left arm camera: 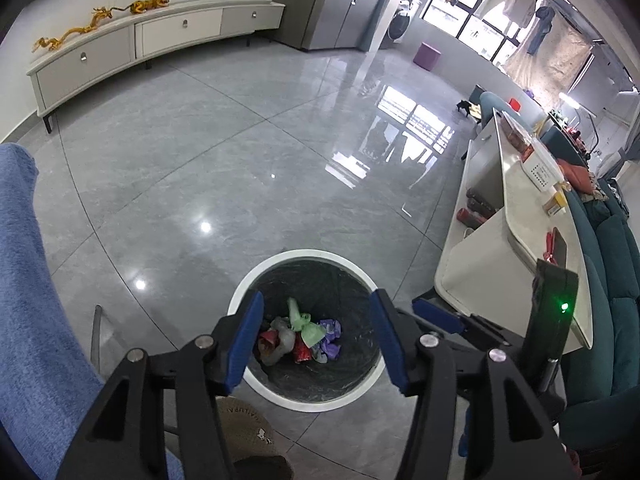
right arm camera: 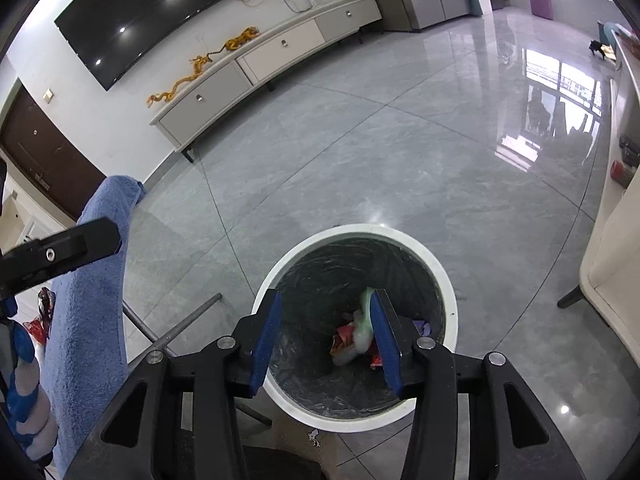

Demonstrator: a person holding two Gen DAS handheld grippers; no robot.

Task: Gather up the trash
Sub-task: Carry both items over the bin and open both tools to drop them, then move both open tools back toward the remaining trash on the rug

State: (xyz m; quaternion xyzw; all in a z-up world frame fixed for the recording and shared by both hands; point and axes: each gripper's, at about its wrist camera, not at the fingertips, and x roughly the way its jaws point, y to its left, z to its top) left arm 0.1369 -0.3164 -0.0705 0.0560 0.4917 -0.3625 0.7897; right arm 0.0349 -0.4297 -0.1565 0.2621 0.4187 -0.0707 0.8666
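Note:
A round white trash bin (left arm camera: 256,276) with a black liner stands on the grey floor below both grippers. It also shows in the right wrist view (right arm camera: 448,284). Crumpled trash (left arm camera: 304,334) in green, red, purple and grey lies at its bottom, and it shows in the right wrist view (right arm camera: 352,340) too. My left gripper (left arm camera: 316,340) is open and empty above the bin. My right gripper (right arm camera: 324,340) is open and empty above the bin. A pale green piece (right arm camera: 365,320), blurred, sits by the right finger (right arm camera: 384,336); whether they touch I cannot tell.
A blue towel (left arm camera: 36,280) hangs at the left, over a chair with metal legs (right arm camera: 176,328). A white coffee table (left arm camera: 532,220) with boxes and a teal sofa (left arm camera: 616,280) stand at the right. A low TV cabinet (left arm camera: 132,40) lines the far wall. A slipper (left arm camera: 248,436) lies below the bin.

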